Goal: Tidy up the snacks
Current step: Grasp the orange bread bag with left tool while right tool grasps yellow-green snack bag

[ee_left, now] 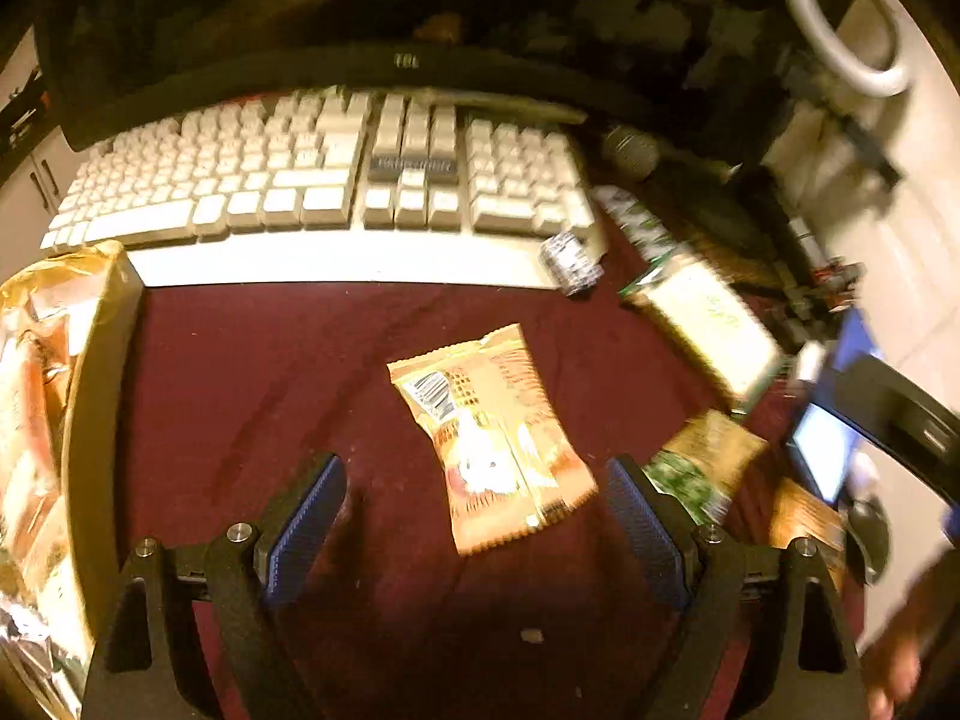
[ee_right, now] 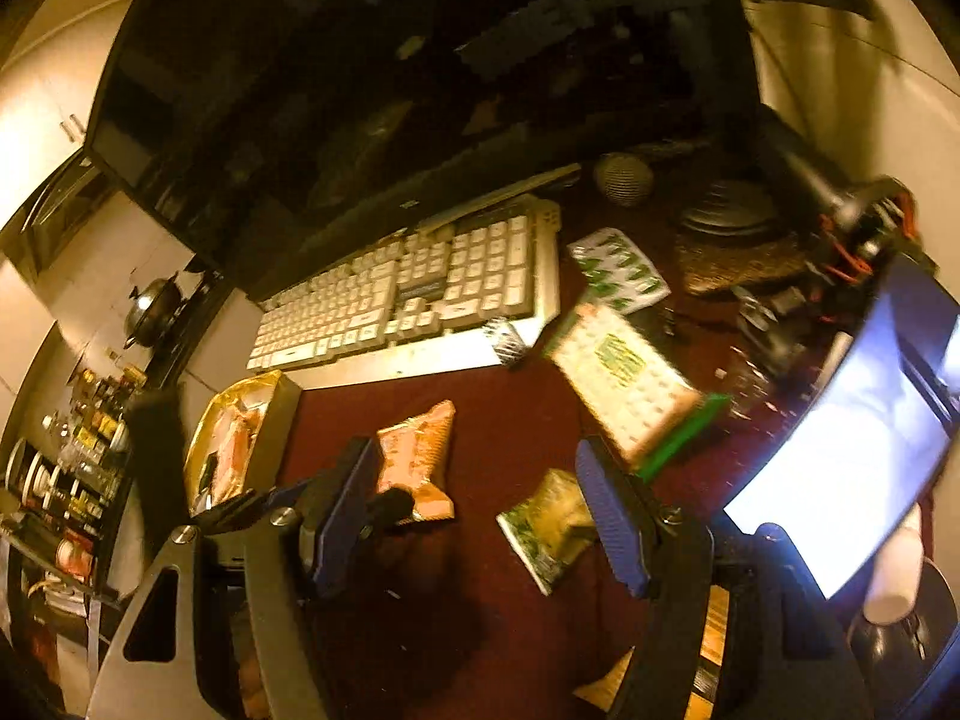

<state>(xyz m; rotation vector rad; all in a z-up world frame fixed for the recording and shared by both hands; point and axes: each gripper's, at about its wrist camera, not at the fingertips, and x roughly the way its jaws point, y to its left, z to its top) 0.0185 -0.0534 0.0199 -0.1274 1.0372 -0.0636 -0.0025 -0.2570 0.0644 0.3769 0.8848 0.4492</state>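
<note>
We see one orange snack packet [ee_left: 492,438] lying flat on the dark red desk mat [ee_left: 252,372], barcode side up, ahead of our left gripper [ee_left: 477,516], whose blue-padded jaws stand spread wide with nothing between them. One green-and-yellow snack packet [ee_left: 702,468] lies just right of that gripper's right finger, partly behind it. At the left edge stands one gold-lined box [ee_left: 102,360], already holding several orange packets; we cannot count them.

In the right wrist view, our right gripper [ee_right: 480,516] also hangs released, its jaws apart and empty. The green-and-yellow packet lies on the mat between its fingers, near the right one, whether touching it we cannot tell. Farther back we count one white keyboard [ee_right: 420,294], one small black-and-white roll [ee_right: 510,343] at its near corner, one flat pale box with green edging [ee_right: 624,378] and one green-patterned blister sheet [ee_right: 618,270]. One lit screen [ee_right: 852,456] glows on the right.
</note>
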